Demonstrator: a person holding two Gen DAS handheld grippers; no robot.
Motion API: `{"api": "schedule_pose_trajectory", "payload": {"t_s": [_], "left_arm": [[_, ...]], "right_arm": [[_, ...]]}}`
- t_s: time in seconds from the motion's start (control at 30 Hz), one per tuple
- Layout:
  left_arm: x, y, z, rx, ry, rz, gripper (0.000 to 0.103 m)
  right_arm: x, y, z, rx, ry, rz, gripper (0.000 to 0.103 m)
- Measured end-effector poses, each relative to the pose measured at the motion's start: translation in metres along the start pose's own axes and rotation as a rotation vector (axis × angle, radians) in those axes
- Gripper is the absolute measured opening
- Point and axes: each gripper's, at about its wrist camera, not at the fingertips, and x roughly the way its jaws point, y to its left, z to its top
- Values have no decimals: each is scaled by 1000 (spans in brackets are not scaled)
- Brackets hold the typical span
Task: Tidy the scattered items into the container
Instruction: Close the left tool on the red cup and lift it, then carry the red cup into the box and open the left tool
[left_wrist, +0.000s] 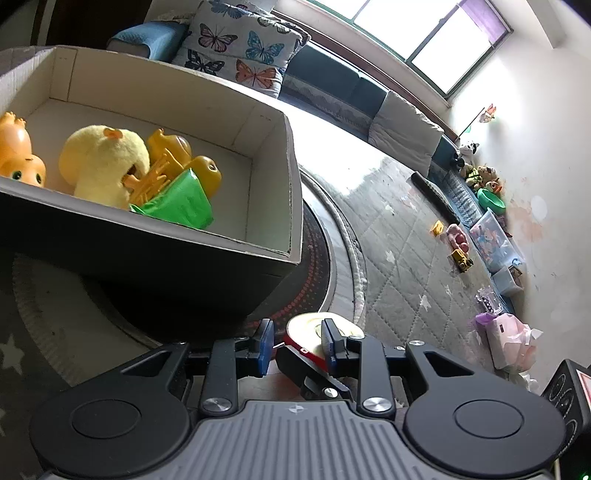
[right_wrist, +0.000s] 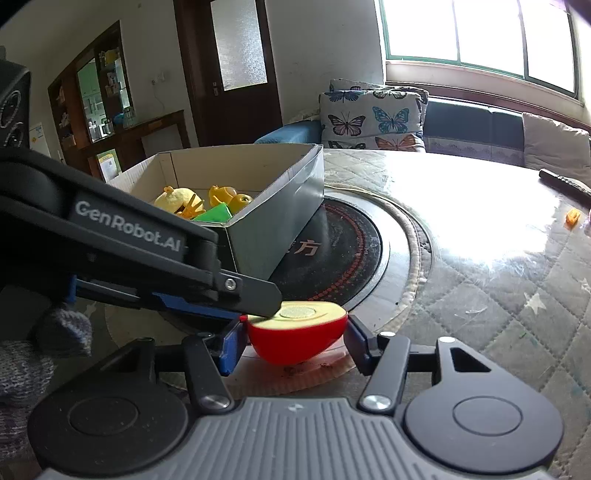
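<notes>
both sets of fingers meet at the red plastic half apple (right_wrist: 297, 336) lying on the bench (right_wrist: 480, 295) near the grey cardboard box (right_wrist: 280, 221). right gripper (right_wrist: 293, 341) fingers bracket its sides, contact uncertain. left gripper (left_wrist: 301, 345) fingers stand narrow, one on the cut face, not clamped. box already contains a yellow plush chick (left_wrist: 101, 162), orange rubber ducks (left_wrist: 184, 155) and a green packet (left_wrist: 177, 205). remaining: the apple. room: quilted bench cover, butterfly cushion (right_wrist: 373, 118), window.

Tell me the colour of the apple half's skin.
Red, with a pale cream cut face; the apple half shows best in the right wrist view.
</notes>
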Motion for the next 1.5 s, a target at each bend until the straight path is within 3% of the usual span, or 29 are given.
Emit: {"api": "schedule_pose_trajectory", "payload": {"t_s": [0.53,0.9,1.17,1.5], "left_arm": [[-38,-2,-9,-7,-53,-47,31],[-88,2,11,10,-160,-26,29],[-85,14,44,0,-213,15,29],[-61,46,62,-62,-202,53,29]], "right_arm": [[-30,23,3,-50,-68,17,57],[-43,58,35,-132,-150,59,57],[-14,68,73,-150,-152,76,57],[31,67,89,-145,-99,65,58]]}}
